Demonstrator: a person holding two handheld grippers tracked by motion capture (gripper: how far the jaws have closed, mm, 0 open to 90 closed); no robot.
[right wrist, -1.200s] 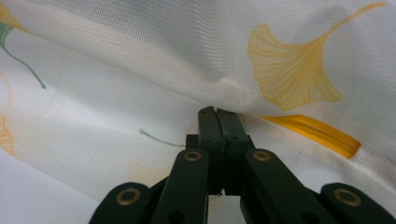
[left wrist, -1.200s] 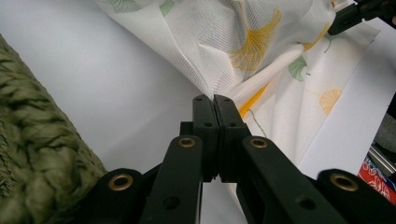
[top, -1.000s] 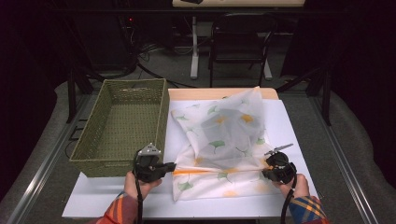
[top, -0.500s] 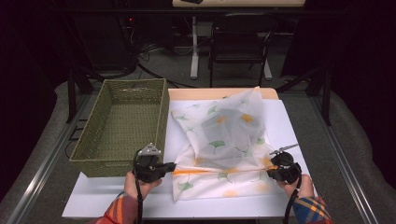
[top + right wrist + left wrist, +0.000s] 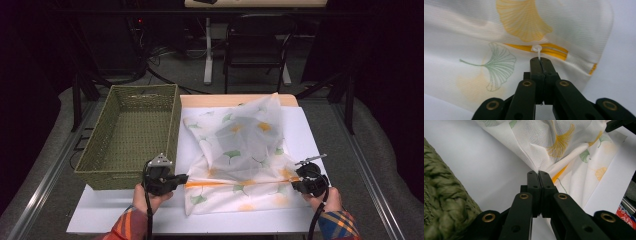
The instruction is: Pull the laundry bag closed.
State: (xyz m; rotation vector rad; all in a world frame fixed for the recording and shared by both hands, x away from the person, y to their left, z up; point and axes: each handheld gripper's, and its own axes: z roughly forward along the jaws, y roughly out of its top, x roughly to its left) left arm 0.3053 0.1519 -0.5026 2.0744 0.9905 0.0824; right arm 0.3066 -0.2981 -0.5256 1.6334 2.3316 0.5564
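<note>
A thin white cloth [image 5: 245, 150] printed with yellow and green ginkgo leaves lies crumpled on the white table top [image 5: 100, 220]. An orange-yellow band of it is stretched taut between my two grippers near the front edge. My left gripper [image 5: 186, 178] is shut on the cloth's left corner [image 5: 541, 162], which bunches at the fingertips [image 5: 534, 176]. My right gripper [image 5: 295, 181] is shut on a small white plastic tag [image 5: 538, 50] fixed to the cloth's yellow band [image 5: 554, 51] at the right end.
A green woven basket [image 5: 131, 132], with nothing in it, stands at the left of the table, and its wall [image 5: 444, 205] is close beside my left gripper. Dark floor, cables and chair legs [image 5: 250, 65] lie beyond the table's far edge.
My right gripper has shifted slightly to the right, drawing the cloth's front band tighter. The left gripper has stayed where it was.
</note>
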